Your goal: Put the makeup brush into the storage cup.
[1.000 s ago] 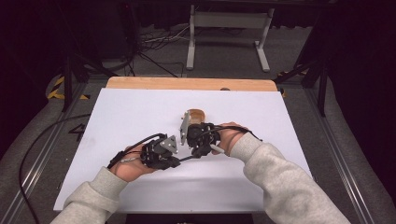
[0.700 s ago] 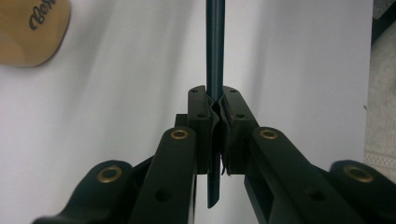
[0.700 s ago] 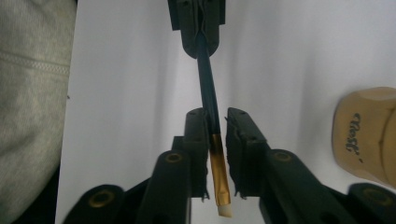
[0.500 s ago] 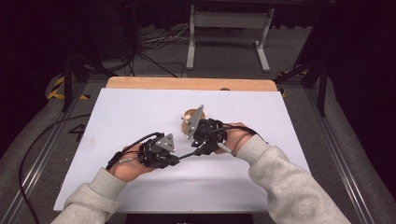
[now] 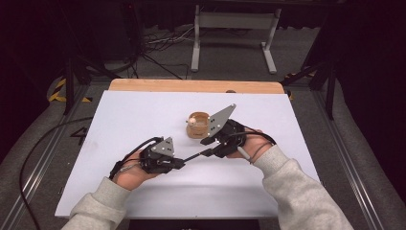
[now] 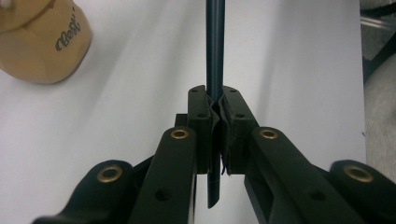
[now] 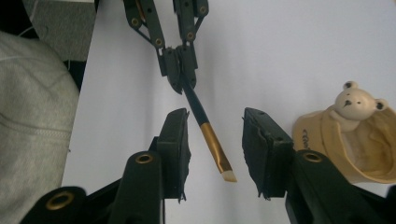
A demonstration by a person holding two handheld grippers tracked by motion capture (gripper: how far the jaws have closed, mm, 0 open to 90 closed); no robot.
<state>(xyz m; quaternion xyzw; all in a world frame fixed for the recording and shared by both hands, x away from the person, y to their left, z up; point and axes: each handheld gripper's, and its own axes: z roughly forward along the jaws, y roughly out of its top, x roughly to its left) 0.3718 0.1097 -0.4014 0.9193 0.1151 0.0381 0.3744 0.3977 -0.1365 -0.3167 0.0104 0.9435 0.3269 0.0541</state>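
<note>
A brush (image 5: 194,155) with a dark handle, gold ferrule and pale flat tip is held level over the white table. My left gripper (image 5: 179,163) is shut on its handle (image 6: 215,46), with the pads (image 6: 205,112) pinched tight around it. My right gripper (image 7: 215,126) faces the left gripper (image 7: 180,70), and its jaws have just been opening. The brush tip (image 7: 228,175) lies between them and touches neither pad. In the high view my right gripper (image 5: 207,145) sits just in front of a tan cup (image 5: 197,124) with a small bear figure on its rim (image 7: 349,100).
The white table sheet (image 5: 143,120) has bare room left and right of the hands. A wooden strip (image 5: 191,85) runs along its far edge. The grey sleeve (image 7: 32,121) of the left arm is close to the right gripper. A metal stand (image 5: 230,28) is on the floor beyond.
My right gripper has drawn back to the right along the brush and spread its jaws, letting go of the brush. The cup is less covered. The left hand has stayed put.
</note>
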